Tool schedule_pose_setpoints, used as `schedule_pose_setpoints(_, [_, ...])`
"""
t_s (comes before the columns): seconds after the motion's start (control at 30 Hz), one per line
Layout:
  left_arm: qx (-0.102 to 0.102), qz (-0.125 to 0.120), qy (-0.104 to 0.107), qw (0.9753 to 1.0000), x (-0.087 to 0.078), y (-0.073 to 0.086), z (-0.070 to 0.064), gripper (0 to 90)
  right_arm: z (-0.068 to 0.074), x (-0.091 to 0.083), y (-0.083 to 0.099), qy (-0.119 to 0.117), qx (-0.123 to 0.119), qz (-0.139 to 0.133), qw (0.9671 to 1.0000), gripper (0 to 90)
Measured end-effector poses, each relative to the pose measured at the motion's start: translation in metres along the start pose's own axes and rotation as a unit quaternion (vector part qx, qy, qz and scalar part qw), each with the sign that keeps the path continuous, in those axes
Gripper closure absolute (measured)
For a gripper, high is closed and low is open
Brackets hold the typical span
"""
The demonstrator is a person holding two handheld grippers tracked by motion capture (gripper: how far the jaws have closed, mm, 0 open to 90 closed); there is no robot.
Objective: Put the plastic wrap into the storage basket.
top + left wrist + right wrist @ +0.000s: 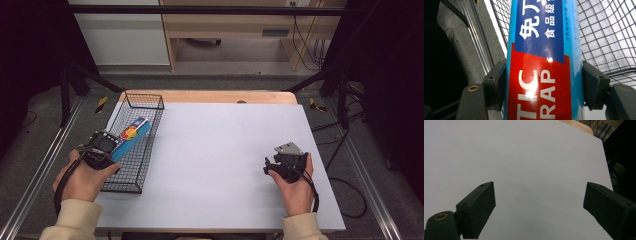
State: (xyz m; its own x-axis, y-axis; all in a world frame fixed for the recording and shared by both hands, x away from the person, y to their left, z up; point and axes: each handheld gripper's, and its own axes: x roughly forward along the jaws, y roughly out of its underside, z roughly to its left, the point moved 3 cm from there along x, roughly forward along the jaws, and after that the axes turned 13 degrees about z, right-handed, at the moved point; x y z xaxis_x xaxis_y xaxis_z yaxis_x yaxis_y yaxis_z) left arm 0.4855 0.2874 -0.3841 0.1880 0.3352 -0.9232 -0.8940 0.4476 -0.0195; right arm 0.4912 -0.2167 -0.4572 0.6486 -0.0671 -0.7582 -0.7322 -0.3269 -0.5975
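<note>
A long blue box of plastic wrap (pixel 132 134) with a red and dark blue label lies tilted over the black wire basket (pixel 142 102) at the table's left. My left gripper (pixel 106 146) is shut on the box's near end. In the left gripper view both black pads press the sides of the plastic wrap box (pixel 544 75), with the basket mesh (pixel 609 37) behind it. My right gripper (pixel 280 162) rests low over the white table at the right, open. The right gripper view has its jaws wide apart around my right gripper's gap (pixel 539 207) with nothing between them.
The white table top (pixel 220 150) spreads between the two hands. A wooden table edge (pixel 210 96) runs along the back. Metal rails (pixel 40 170) flank the left side, and cables (pixel 345 190) lie on the floor at the right.
</note>
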Motion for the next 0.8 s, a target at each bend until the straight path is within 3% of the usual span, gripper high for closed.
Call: schedule_pose_setpoints(0.8, [0.024,0.036,0.003,0.9991,0.013,-0.008,-0.006,32.0,0.0,0.002,0.0,-0.003,-0.006,0.003,1.0,10.9])
